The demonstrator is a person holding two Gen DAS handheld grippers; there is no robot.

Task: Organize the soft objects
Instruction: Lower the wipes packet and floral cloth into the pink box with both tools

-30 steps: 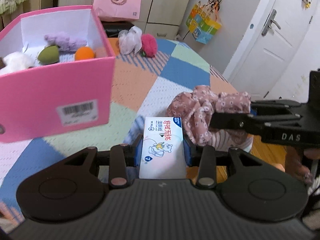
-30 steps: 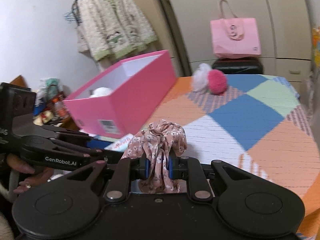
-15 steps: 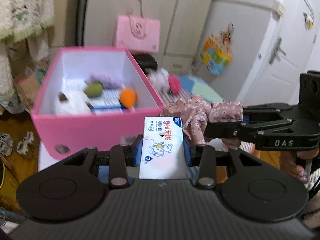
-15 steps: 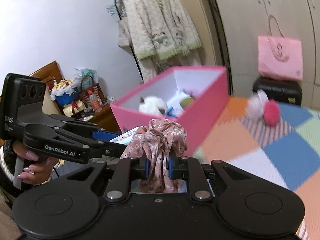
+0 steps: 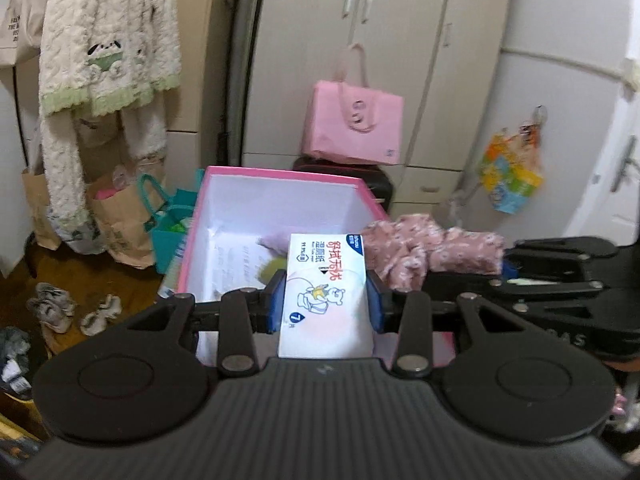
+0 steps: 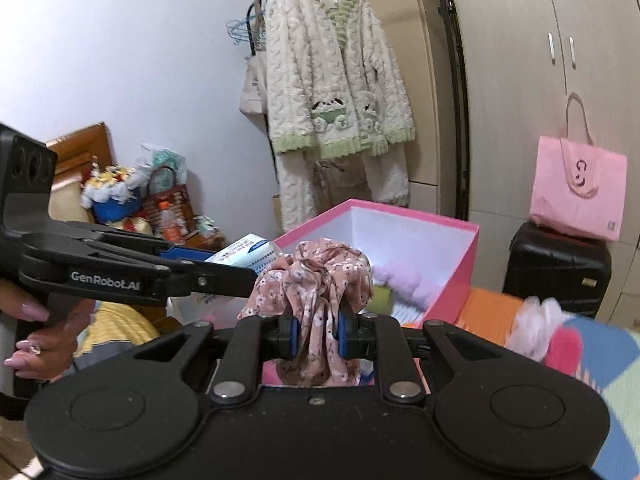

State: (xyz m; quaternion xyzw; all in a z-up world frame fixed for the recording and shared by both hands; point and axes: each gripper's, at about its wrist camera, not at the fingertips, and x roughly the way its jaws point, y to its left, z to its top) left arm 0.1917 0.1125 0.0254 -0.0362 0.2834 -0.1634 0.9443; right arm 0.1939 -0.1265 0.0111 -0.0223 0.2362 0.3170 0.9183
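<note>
My left gripper (image 5: 325,307) is shut on a white tissue pack (image 5: 326,280) with a cartoon bear and red lettering. It hangs over the open pink box (image 5: 280,184), whose white inside holds a pale purple plush and a green item. Pinched upright in my right gripper (image 6: 318,334), which is shut, is a dusty-pink floral scrunchie (image 6: 316,280). The scrunchie (image 5: 424,252) also shows to the right in the left wrist view. From the right wrist view the pink box (image 6: 452,256) lies just ahead, and the tissue pack (image 6: 250,254) sits at the left.
A pink tote bag (image 5: 352,124) rests on a black suitcase (image 6: 556,264) by the cupboards. A fluffy robe (image 6: 336,92) hangs on a rack. Paper bags and slippers (image 5: 52,308) lie on the floor left. White and hot-pink puffs (image 6: 548,336) rest on the patchwork table.
Both grippers have risen and swung left toward the pink box, which now lies directly below and ahead. The checkered table has dropped out of the left view. Both grips are unchanged.
</note>
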